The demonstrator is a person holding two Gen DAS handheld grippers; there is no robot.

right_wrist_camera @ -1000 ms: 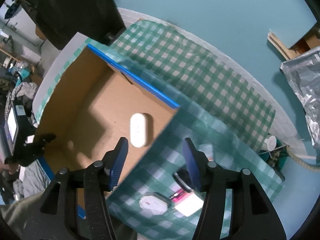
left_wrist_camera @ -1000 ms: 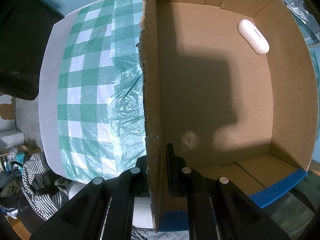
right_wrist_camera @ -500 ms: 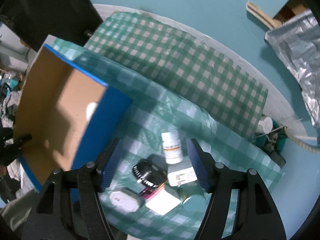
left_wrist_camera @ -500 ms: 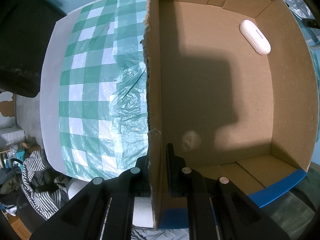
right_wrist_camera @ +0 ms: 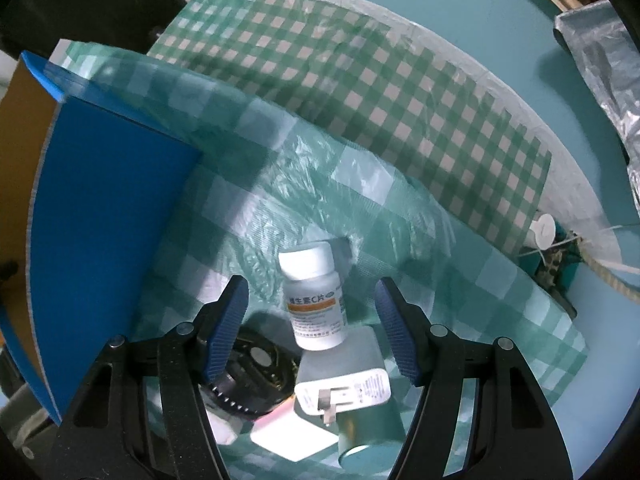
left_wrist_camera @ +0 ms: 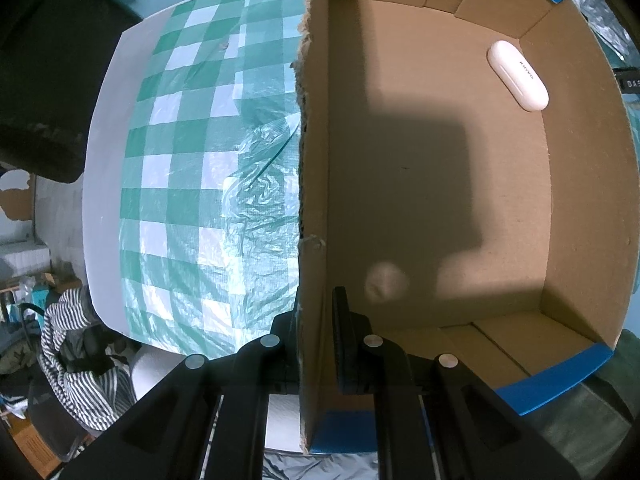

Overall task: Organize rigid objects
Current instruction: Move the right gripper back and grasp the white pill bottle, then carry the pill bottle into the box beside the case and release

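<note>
Now right gripper (right_wrist_camera: 312,312) jaws straddle pill bottle (right_wrist_camera: 314,295).

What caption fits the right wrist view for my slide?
Open right gripper poised over a white vitamin C bottle beside a white charger plug on the green checked cloth.

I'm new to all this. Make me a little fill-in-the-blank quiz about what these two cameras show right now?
1. The left gripper is shut on the wall of the cardboard ____.
2. The only thing lying inside is a white ____-shaped case.
3. The white bottle stands between the right gripper's open, ____-padded jaws.
4. The tablecloth is checked white and ____.

Missing words: box; pill; blue; green
</note>
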